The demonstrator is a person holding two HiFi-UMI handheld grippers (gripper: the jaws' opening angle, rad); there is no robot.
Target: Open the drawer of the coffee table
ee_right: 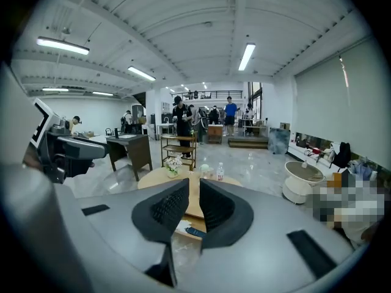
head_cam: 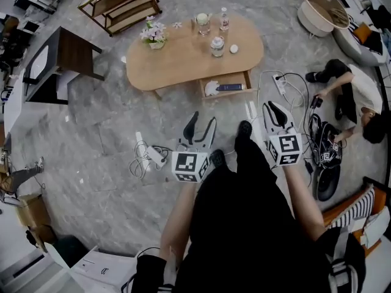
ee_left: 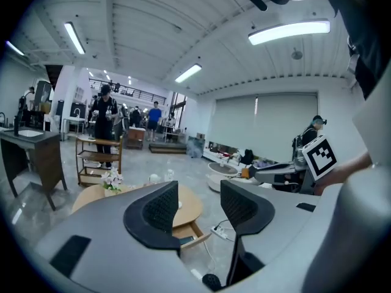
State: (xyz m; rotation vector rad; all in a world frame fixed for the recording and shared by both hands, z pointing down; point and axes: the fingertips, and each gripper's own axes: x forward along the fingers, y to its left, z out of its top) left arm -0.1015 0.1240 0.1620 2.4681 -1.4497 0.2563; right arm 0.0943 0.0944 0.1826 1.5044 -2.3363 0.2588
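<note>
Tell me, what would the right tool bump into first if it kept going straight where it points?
Probably the coffee table, near its open drawer. Looking along the right tool, the table sits right in the gap between its jaws and nothing shows in between, though depth is hard to judge.

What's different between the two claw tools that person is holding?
The left gripper has jaws well apart; the right gripper has them nearly together, with a slim gap. The left gripper is held nearer the person; the right gripper reaches farther toward the coffee table. Both are empty.
</note>
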